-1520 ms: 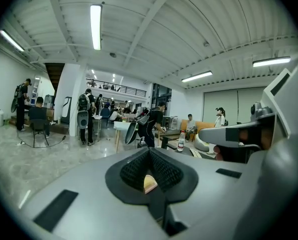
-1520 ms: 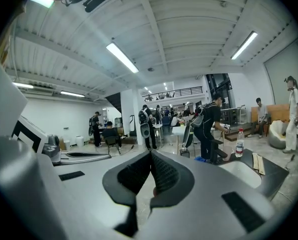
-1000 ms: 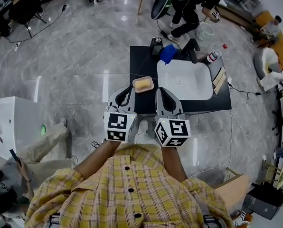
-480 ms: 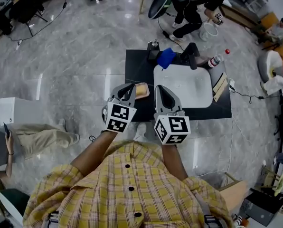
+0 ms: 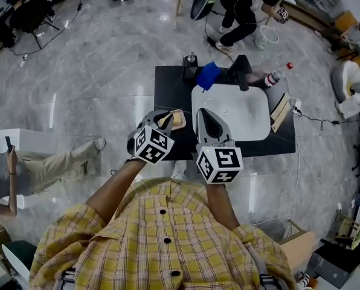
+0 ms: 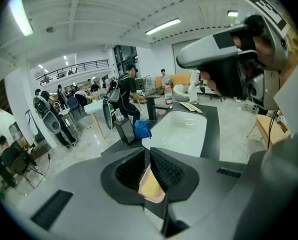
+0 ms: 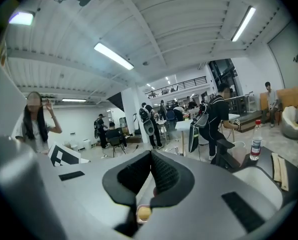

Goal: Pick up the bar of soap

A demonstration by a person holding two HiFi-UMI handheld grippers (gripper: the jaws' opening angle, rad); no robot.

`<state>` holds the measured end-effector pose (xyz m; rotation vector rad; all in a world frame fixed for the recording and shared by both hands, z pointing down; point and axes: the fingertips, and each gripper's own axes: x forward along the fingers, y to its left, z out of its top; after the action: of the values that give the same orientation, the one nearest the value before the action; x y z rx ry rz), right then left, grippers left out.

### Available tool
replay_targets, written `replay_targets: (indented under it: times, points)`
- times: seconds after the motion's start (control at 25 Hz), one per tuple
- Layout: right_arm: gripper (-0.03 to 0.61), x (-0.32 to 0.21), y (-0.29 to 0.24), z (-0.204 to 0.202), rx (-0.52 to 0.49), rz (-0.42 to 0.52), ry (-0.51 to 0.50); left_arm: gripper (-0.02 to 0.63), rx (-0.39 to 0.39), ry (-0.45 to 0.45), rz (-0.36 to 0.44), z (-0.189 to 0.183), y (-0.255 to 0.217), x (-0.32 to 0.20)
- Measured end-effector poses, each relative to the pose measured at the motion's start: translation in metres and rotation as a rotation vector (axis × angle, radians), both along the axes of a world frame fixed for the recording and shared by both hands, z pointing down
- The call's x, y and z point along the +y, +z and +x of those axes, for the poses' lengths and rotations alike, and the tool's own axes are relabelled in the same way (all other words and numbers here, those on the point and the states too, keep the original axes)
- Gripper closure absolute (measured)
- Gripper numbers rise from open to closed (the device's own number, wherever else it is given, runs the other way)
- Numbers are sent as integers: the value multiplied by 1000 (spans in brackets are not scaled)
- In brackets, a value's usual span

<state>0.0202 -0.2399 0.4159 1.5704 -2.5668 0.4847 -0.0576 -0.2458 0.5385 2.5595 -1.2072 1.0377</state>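
Left gripper, fingers closed and empty, slants toward the bar of soap at the bench's 7 o'clock corner for pickup. Right gripper, fingers closed, idles at the soap's 3 o'clock.

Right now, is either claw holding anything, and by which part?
Nothing is held. The left claw and right claw are both shut and empty; the pale yellow bar of soap lies beyond the left one's tips.

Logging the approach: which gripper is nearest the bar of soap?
The left gripper: its jaws are right by the bar of soap, while the right gripper sits aside, at the white basin's edge.
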Motion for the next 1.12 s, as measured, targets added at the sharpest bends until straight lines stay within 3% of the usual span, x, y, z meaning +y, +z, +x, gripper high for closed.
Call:
replay_targets:
  times: [0.28,1.12]
  points:
    - [558,-12,11,8,-7,-24,-6,550,-108,78,-62,10,33,-6]
    - [558,-42,28,28,-16,-56,8,425,-279,314,-293,20,114,-13]
